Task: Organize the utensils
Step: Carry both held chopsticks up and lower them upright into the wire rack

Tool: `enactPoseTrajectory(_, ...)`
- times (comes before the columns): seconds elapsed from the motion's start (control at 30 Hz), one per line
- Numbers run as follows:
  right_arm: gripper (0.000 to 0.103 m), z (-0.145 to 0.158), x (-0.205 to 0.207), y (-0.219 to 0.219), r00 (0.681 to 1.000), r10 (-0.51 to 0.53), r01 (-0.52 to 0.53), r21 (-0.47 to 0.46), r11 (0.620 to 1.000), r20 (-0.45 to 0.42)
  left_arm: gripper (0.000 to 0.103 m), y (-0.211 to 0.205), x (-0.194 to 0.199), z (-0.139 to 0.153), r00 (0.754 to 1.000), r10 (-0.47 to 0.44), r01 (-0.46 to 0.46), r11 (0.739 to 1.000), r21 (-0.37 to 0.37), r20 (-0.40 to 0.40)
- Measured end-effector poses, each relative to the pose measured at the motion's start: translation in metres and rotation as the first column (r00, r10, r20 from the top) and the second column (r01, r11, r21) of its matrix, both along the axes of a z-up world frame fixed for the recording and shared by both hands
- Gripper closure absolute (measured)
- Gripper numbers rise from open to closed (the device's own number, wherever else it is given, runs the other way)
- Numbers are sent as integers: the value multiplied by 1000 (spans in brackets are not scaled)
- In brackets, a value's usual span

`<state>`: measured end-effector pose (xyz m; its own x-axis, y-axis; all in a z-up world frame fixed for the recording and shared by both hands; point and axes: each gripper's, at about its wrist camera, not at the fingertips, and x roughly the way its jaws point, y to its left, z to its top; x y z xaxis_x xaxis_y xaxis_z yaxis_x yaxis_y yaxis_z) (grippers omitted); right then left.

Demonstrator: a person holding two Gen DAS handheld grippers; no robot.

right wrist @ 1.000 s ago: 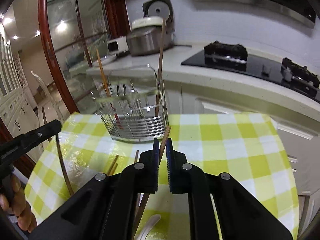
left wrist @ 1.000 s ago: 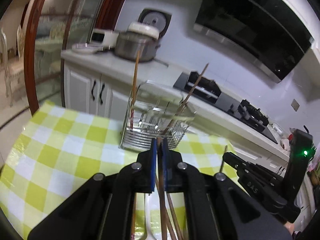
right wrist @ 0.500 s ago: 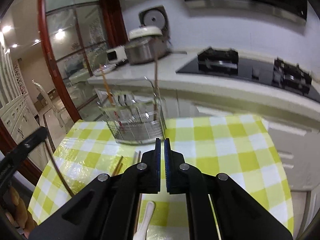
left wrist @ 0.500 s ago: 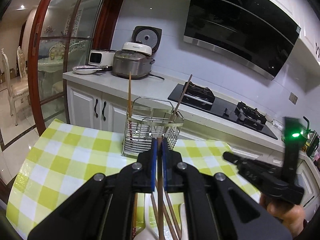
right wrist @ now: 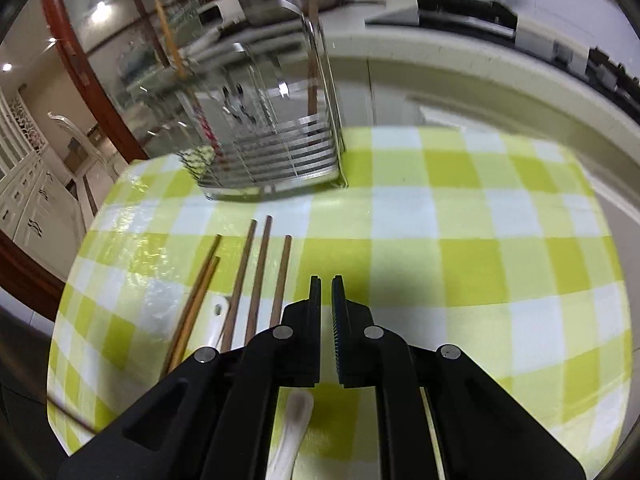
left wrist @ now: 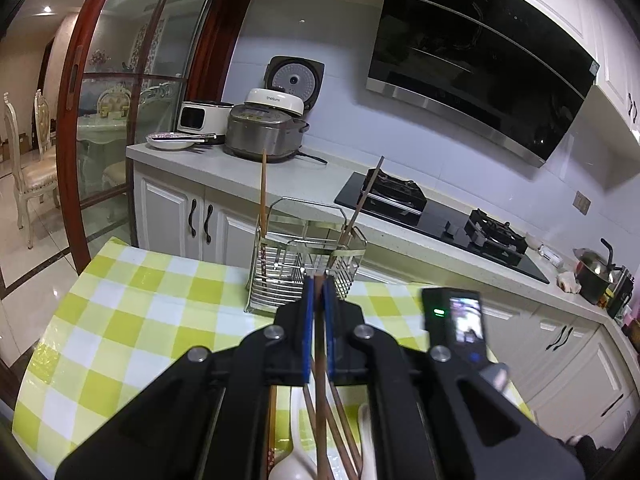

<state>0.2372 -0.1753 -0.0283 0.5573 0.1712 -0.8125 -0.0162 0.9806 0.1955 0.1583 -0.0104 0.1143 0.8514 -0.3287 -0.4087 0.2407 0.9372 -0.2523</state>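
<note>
Left wrist view: the left gripper (left wrist: 316,284) sits at lower centre, its blue pads clamped on a thin brown wooden chopstick (left wrist: 320,400) that runs down between them to the bottom edge. Just beyond its tips stands the rack (left wrist: 280,276), a shiny wire basket with a bent handle, on glossy yellow-green checked cloth (left wrist: 120,320). Two wooden sticks stand upright in it, one at its left end, one leaning at its right. More chopsticks and a smooth white spoon (left wrist: 292,464) lie below the fingers. A black camera body with a lit screen, on the right gripper (left wrist: 456,320), shows at right.

Right wrist view: the right gripper (right wrist: 326,292), matte black with ribbed pads, has just been opening; only a narrow slit shows, with nothing in it. Five slim brown chopsticks (right wrist: 260,272) fan out on the cloth to its left. The rack, blurred, fills the upper left.
</note>
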Motion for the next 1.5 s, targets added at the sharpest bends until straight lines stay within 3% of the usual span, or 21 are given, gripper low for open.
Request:
enactPoseTrajectory(0.33, 93, -35, 47, 21, 993, 8, -9, -10, 1000, -119, 98, 6, 1, -3, 1000, -9, 9, 1000, -12, -3)
enactPoseTrajectory(0.47, 88, -37, 53, 28, 993, 12, -15, -31, 999, -119, 98, 9, 3, -4, 1000, -8, 8, 1000, -23, -7)
enactPoseTrajectory(0.5, 82, -37, 55, 28, 993, 10, -14, -28, 1000, -122, 98, 10, 4, -5, 1000, -10, 9, 1000, -25, -6)
enactPoseTrajectory(0.53, 61, -36, 56, 28, 992, 5, -8, -28, 1000, -123, 98, 10, 4, -5, 1000, -11, 10, 1000, -26, -6)
enactPoseTrajectory(0.6, 31, -32, 54, 30, 995, -3, 0, -37, 999, -95, 98, 12, 4, -6, 1000, -9, 9, 1000, -30, -6)
enactPoseTrajectory(0.67, 32, -28, 54, 32, 998, -10, 5, -69, 998, -67, 98, 13, 4, -6, 1000, -7, 7, 999, -35, -7)
enactPoseTrajectory(1.0, 53, -37, 64, 33, 994, -17, 5, -112, 994, -106, 98, 16, 3, -7, 1000, -3, 3, 999, -43, -9)
enactPoseTrajectory(1.4, 54, -35, 63, 46, 994, 1, -15, -127, 992, -113, 98, 17, 2, -6, 1000, 2, -3, 999, -50, -11)
enactPoseTrajectory(1.47, 56, -37, 64, 50, 994, 16, -32, -152, 988, -110, 98, 16, 2, -6, 1000, 1, -2, 999, -49, -10)
enactPoseTrajectory(1.5, 61, -37, 63, 53, 994, 20, -38, -170, 985, -109, 98, 17, 2, -6, 1000, 1, -2, 999, -49, -11)
